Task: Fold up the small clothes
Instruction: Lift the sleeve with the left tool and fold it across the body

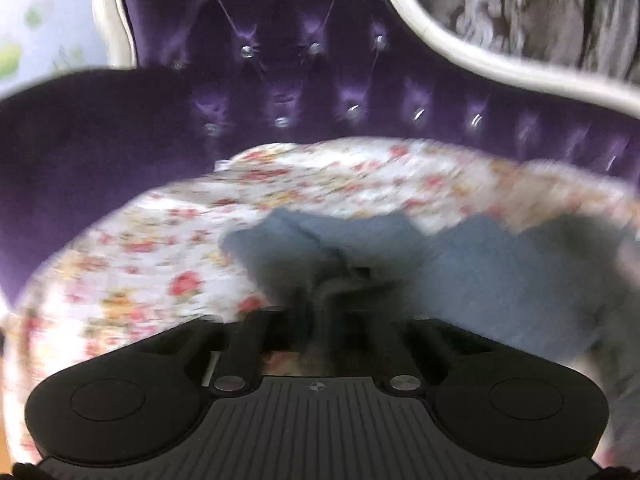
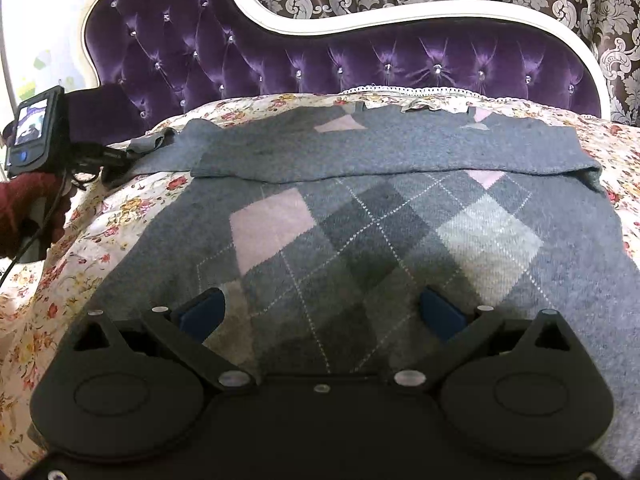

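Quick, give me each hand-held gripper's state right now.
Left hand-held gripper: shut, fingers together at the grey sweater's edge; blur hides whether fabric is pinched.
Right hand-held gripper: open, jaws spread wide above the sweater, holding nothing.

A grey knitted sweater (image 2: 360, 240) lies spread flat on a floral bedspread (image 2: 100, 220), its front facing up. The front carries an argyle pattern of diamonds in pale pink, light grey and dark grey, crossed by thin dotted white lines. Its far part is folded over toward the near side as a plain grey band running straight across the width, with small pink diamond tips showing on it. At the far left a grey sleeve end sticks out past the band. In the blurred left wrist view the sweater (image 1: 460, 272) shows only as bunched grey-blue cloth.
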